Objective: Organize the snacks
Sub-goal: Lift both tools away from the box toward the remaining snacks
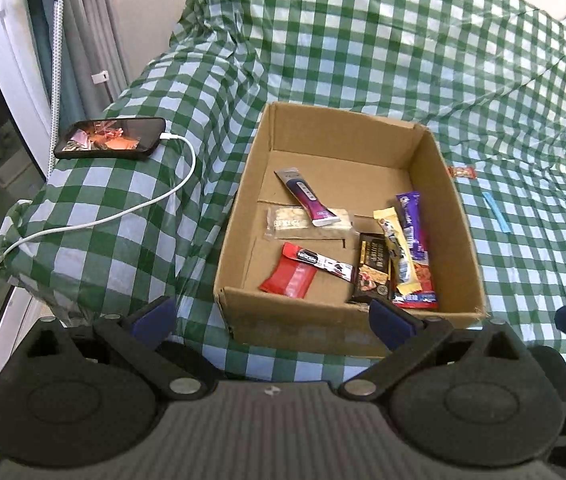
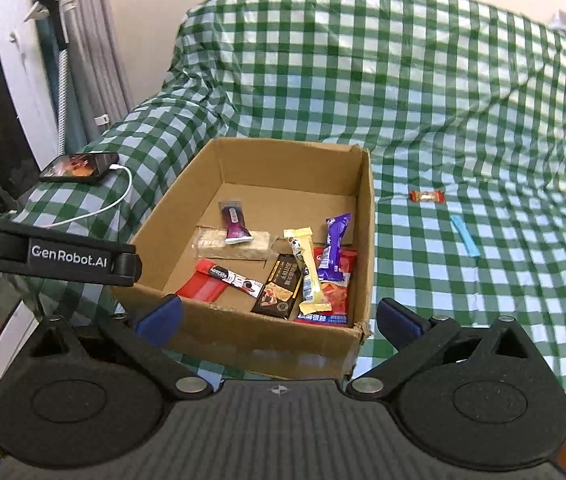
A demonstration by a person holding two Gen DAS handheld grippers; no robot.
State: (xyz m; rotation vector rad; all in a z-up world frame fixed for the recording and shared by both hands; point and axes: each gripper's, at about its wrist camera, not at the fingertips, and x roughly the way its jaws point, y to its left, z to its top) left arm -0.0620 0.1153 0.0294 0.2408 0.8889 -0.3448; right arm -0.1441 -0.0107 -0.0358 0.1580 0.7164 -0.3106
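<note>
An open cardboard box (image 1: 447,200) (image 2: 267,340) sits on a green checked cloth and holds several snack packets, among them a red packet (image 1: 289,278) (image 2: 199,286), a purple bar (image 1: 413,224) (image 2: 337,246) and a yellow bar (image 1: 397,254) (image 2: 307,272). Outside the box to its right lie a small red candy (image 1: 461,172) (image 2: 427,197) and a blue stick (image 1: 497,212) (image 2: 464,236). My left gripper (image 1: 273,320) is open and empty just before the box's near wall. My right gripper (image 2: 279,320) is open and empty at the near wall too.
A phone (image 1: 109,138) (image 2: 79,167) on a white charging cable (image 1: 123,210) lies on the cloth-covered ledge left of the box. The left gripper's body (image 2: 55,258) reaches in at the right wrist view's left. A wall and curtain stand at the far left.
</note>
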